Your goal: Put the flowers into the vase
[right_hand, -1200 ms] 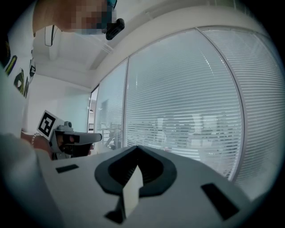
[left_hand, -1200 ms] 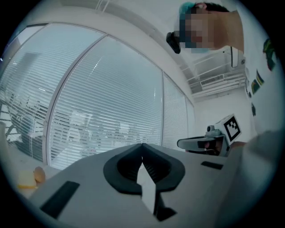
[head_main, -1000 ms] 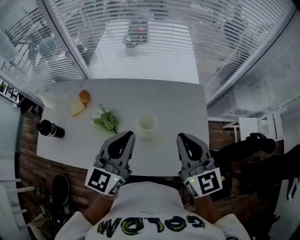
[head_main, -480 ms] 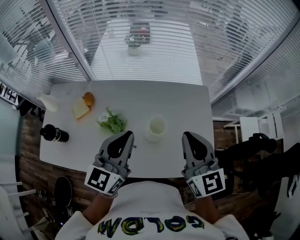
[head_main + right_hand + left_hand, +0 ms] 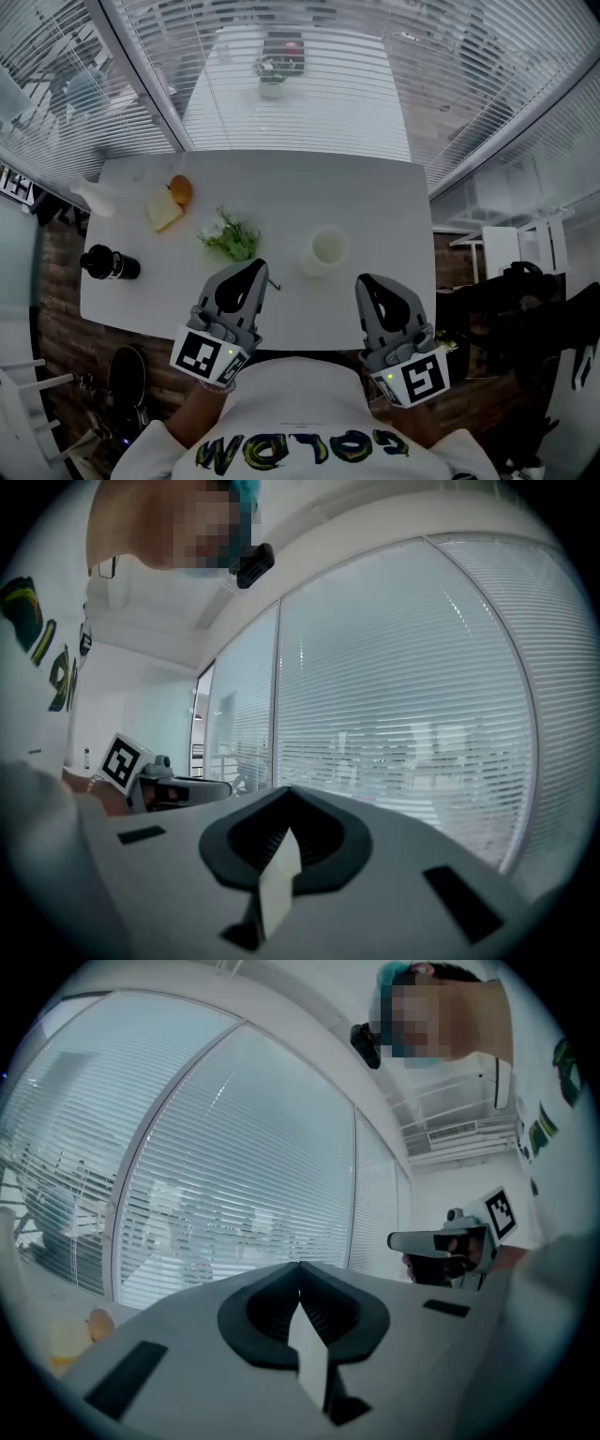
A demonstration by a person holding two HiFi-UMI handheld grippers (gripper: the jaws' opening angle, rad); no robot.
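Note:
In the head view a small bunch of flowers (image 5: 232, 236) with green leaves and white blooms lies on the white table (image 5: 384, 202), left of centre. A white cup-like vase (image 5: 326, 251) stands upright to its right. My left gripper (image 5: 258, 266) is held level near the table's front edge, its tip just below the flowers, jaws shut and empty. My right gripper (image 5: 362, 280) hovers right of the vase, also shut with nothing in it. The left gripper view shows its closed jaws (image 5: 299, 1267) and the other gripper (image 5: 448, 1241) against blinds. The right gripper view shows closed jaws (image 5: 286, 791) too.
A black bottle (image 5: 110, 264) lies at the table's left edge. A yellow block (image 5: 163, 213), an orange ball (image 5: 180, 189) and a white object (image 5: 91, 194) sit at the back left. Glass walls with blinds (image 5: 309, 84) rise behind the table. A dark chair (image 5: 506, 319) stands right.
Both grippers have moved forward over the table's front edge, toward the flowers and the vase. The jaws of both stayed shut. The view has shifted, so the table sits lower in frame.

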